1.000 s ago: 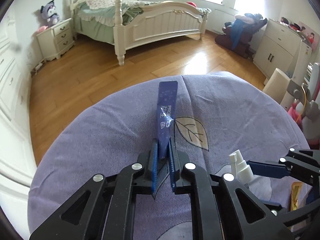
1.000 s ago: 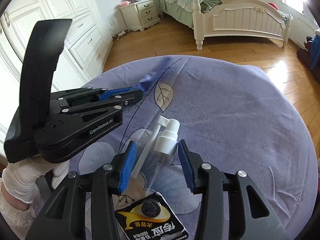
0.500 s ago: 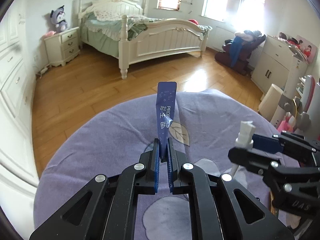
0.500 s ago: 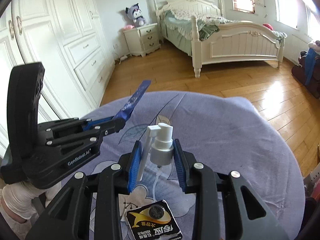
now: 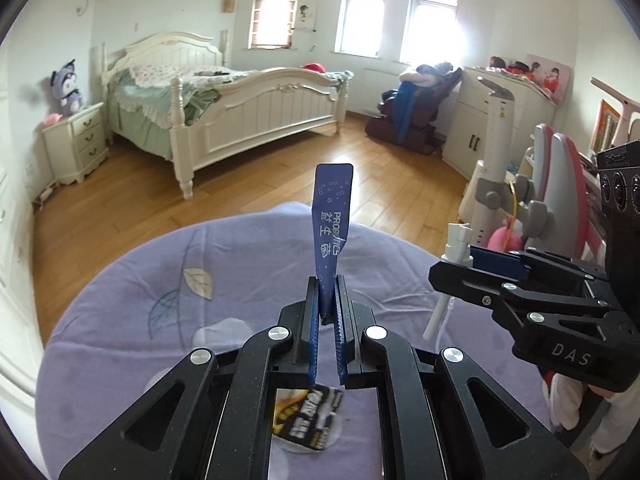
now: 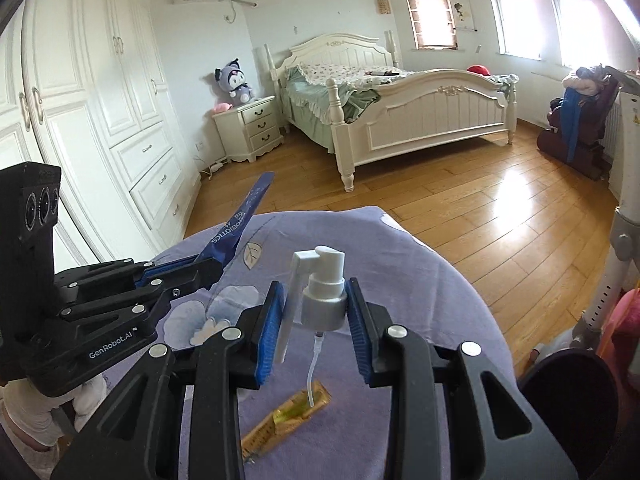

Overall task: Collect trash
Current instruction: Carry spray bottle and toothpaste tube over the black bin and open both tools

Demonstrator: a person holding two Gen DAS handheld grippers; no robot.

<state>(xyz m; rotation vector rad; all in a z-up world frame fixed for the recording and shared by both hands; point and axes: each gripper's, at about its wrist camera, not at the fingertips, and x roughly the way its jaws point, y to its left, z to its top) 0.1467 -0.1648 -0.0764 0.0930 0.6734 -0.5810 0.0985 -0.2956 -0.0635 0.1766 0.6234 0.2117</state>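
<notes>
My left gripper [image 5: 326, 296] is shut on a blue sachet [image 5: 331, 220] printed PROBIOTICS and holds it upright above the purple cloth-covered table [image 5: 140, 320]. The sachet also shows in the right wrist view [image 6: 236, 228]. My right gripper [image 6: 316, 312] is shut on a white spray pump head [image 6: 322, 292] with its thin tube hanging down, lifted off the table. It also shows in the left wrist view [image 5: 460, 252]. A black and yellow packet [image 5: 308, 416] lies on the cloth under my left gripper. A gold sachet [image 6: 288, 416] lies under my right gripper.
The table's round far edge drops to a wooden floor [image 6: 460, 200]. A white bed [image 5: 240, 112] and nightstand [image 5: 76, 140] stand beyond. A white wardrobe [image 6: 100, 100] is at the left. A stand and pink items [image 5: 520, 200] crowd the right side.
Both grippers have risen from the table with their items. The right gripper closed on the spray pump head and lifted it. The views now tilt up toward the room.
</notes>
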